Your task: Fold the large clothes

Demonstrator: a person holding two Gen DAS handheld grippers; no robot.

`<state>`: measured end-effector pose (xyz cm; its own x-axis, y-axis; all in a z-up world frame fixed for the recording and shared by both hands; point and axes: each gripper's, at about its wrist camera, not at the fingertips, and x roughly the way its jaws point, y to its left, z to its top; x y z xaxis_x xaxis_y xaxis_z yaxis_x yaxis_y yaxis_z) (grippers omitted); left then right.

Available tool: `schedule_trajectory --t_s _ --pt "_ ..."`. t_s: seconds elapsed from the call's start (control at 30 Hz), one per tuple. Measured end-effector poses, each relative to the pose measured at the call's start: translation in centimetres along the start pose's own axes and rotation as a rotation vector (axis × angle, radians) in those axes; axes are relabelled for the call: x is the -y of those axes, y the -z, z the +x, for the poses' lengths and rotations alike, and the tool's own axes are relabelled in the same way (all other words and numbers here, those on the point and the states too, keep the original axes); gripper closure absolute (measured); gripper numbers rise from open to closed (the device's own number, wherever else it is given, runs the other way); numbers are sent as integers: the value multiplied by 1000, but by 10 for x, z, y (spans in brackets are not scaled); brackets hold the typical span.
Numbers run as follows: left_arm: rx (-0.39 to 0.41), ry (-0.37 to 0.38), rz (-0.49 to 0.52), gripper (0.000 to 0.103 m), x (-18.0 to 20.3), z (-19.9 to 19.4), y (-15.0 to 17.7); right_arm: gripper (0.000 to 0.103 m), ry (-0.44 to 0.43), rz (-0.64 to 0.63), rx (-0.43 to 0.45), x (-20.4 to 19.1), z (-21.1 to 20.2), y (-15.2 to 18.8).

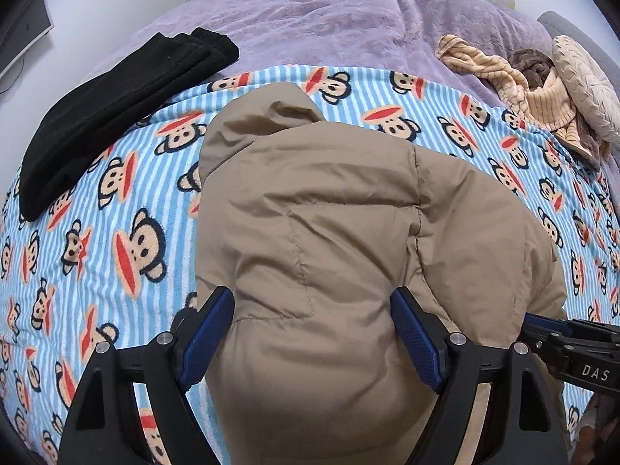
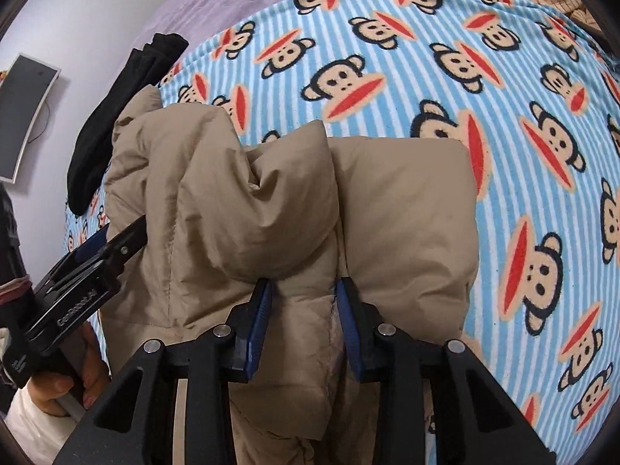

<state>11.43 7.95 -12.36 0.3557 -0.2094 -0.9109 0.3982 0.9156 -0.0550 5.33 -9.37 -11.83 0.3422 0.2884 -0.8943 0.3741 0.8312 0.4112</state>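
A tan puffer jacket [image 1: 321, 209] lies on a blue striped monkey-print blanket [image 1: 116, 201], hood pointing away. My left gripper [image 1: 312, 310] straddles the jacket's near bulk with its jaws wide apart, the blue pads [image 1: 211, 321] at either side of the padding. My right gripper [image 2: 303, 290] is closed on a thick fold of the same jacket [image 2: 271, 201], its blue pads [image 2: 259, 317] pressing the fabric. The right gripper also shows at the right edge of the left wrist view [image 1: 573, 352]. The left gripper shows at the left of the right wrist view [image 2: 108, 248].
A folded black garment [image 1: 116, 108] lies at the blanket's far left. A purple bedspread [image 1: 329, 23] covers the bed beyond. A beige striped garment [image 1: 515, 85] and a round cushion [image 1: 585, 85] lie at the far right. A monitor [image 2: 23, 116] stands by the wall.
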Motion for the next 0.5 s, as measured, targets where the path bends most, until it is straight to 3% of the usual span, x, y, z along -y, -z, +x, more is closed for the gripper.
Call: schedule_trajectory --t_s 0.5 --pt "-26 57 -27 20 -33 -54 45 64 56 0 3 -8 -17 15"
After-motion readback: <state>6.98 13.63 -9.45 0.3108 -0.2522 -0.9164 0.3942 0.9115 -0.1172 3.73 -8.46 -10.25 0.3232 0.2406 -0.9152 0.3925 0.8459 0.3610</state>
